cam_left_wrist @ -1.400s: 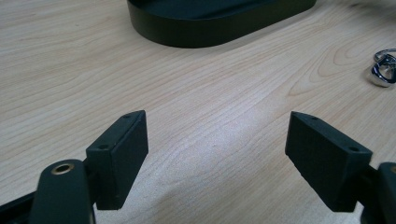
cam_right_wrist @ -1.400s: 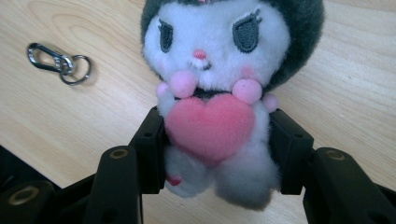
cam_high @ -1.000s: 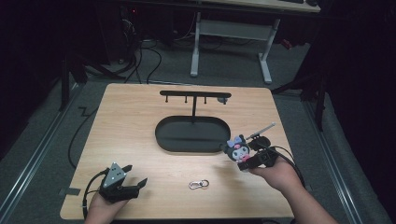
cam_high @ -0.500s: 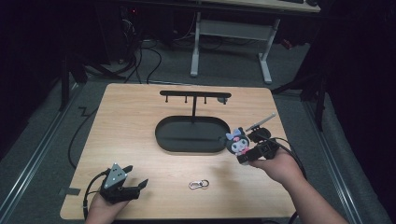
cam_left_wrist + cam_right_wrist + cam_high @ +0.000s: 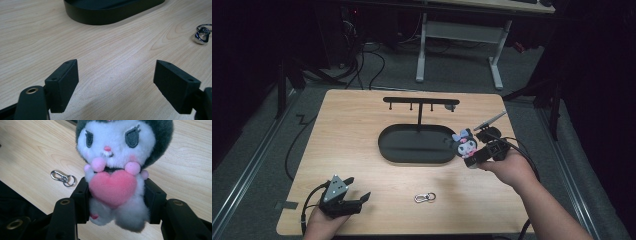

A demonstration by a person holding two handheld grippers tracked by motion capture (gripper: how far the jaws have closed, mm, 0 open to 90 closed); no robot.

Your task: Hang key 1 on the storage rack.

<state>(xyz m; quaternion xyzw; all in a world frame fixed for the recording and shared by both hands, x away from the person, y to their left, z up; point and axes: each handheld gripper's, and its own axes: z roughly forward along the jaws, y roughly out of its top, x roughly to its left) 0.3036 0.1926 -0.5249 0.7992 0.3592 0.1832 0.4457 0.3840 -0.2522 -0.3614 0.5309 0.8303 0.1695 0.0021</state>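
A small plush doll (image 5: 115, 165) with a white face, dark hood and pink heart is clamped at its body between the black jaws of my right gripper (image 5: 116, 197). In the high view the plush doll (image 5: 466, 143) hangs above the table beside the right end of the black oval tray (image 5: 412, 150), held by the right gripper (image 5: 477, 154). My left gripper (image 5: 354, 197) rests near the table's front left corner, its jaws wide apart over bare wood (image 5: 115, 75). A silver key clip (image 5: 425, 198) lies on the table between the hands; the key clip (image 5: 62, 178) lies below the doll.
A black hanger stand (image 5: 419, 104) with small hooks rises from the oval tray (image 5: 112, 10). A cable (image 5: 294, 145) trails off the table's left edge. The key clip (image 5: 202, 33) lies to the right of the left gripper's jaws. Desk legs and cables stand on the floor beyond.
My right hand has lifted the plush doll and carried it slightly left and up, toward the tray's right end. The left gripper has stayed put.
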